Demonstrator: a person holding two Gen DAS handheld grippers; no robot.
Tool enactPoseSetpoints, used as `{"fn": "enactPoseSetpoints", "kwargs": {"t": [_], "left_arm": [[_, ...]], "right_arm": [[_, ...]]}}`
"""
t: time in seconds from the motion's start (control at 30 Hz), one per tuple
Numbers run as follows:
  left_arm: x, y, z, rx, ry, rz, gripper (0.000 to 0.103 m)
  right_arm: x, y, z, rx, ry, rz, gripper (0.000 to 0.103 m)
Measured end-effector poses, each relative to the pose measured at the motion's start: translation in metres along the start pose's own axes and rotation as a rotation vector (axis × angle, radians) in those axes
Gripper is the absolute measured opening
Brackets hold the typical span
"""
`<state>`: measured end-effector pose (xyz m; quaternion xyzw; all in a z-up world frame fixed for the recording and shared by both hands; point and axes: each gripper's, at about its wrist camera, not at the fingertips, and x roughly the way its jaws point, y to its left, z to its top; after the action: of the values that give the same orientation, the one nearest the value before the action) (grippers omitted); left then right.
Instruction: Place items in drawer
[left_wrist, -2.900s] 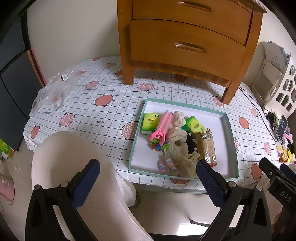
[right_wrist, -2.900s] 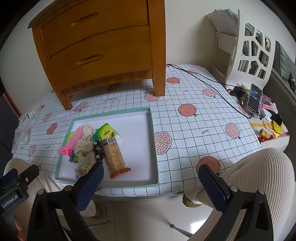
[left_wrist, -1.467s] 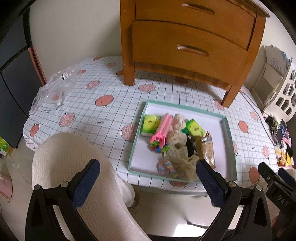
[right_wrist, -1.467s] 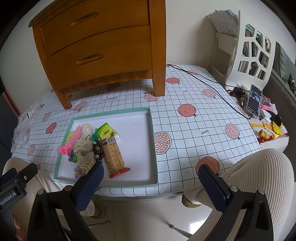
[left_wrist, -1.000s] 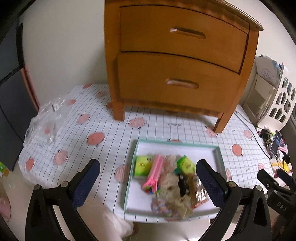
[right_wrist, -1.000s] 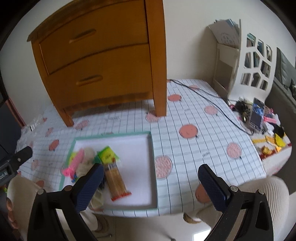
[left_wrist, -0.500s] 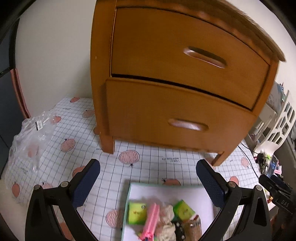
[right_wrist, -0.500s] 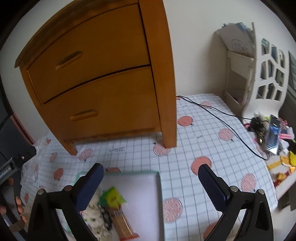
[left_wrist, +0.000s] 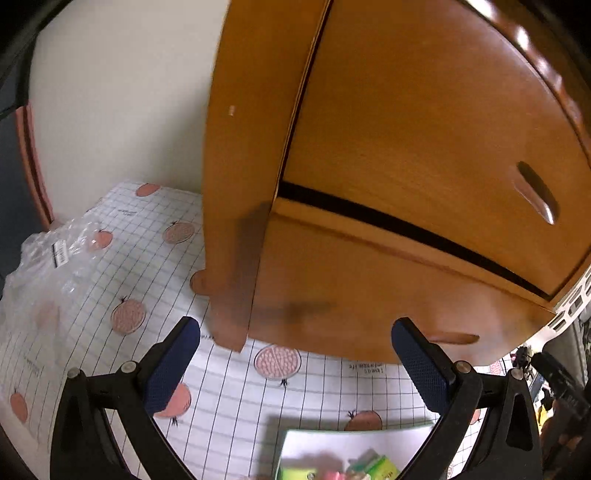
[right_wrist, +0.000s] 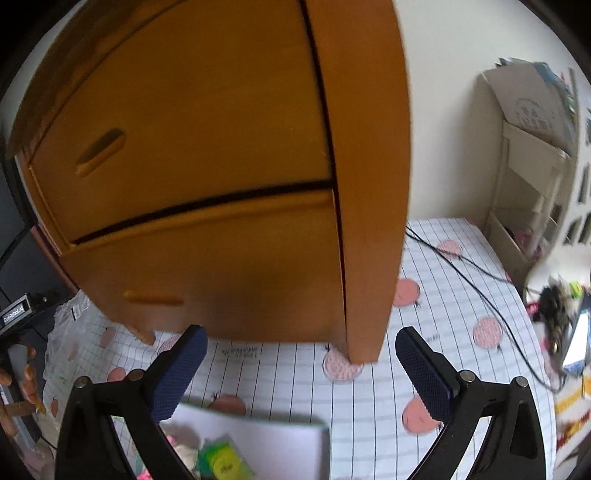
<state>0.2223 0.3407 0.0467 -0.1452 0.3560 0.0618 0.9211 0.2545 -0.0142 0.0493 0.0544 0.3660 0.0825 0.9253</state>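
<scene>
At the table's far edge stood the wooden nightstand (left_wrist: 406, 166), both drawers shut.
You held your left gripper (left_wrist: 295, 354) and right gripper (right_wrist: 299, 363) spread wide and empty before its lower drawer (right_wrist: 221, 266); the tray (right_wrist: 273, 443) of items lay at the near edge.

Small print on the checked tablecloth (left_wrist: 236, 398), just below the wooden cabinet (left_wrist: 406, 166), was too blurred to read. A white label on the other tongs' body (right_wrist: 16, 314), left of the cabinet, was only partly legible, resembling "GenRobot.AI".
</scene>
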Motion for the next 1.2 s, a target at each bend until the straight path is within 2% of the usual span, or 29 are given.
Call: {"fn": "enactPoseSetpoints", "kwargs": {"t": [0.2,0.57,0.8,1.0,1.2], "left_arm": [[0.023,0.001,0.011,0.034,0.001,-0.041,0.103],[0.035,-0.002,0.012,0.119,0.017,-0.125,0.103],[0.042,-0.023,0.015,0.226,0.027,-0.112,0.103],[0.043,-0.026,0.017,0.233,0.033,-0.105,0.103],[0.044,-0.031,0.013,0.254,0.029,-0.057,0.103]], "right_arm": [[0.022,0.006,0.017,-0.072,0.001,0.025,0.103],[0.051,0.013,0.024,-0.156,0.014,0.043,0.103],[0.059,0.015,0.027,-0.157,0.024,0.046,0.103],[0.059,0.025,0.028,-0.158,0.029,0.078,0.103],[0.065,0.031,0.029,-0.156,0.035,0.056,0.103]]}}
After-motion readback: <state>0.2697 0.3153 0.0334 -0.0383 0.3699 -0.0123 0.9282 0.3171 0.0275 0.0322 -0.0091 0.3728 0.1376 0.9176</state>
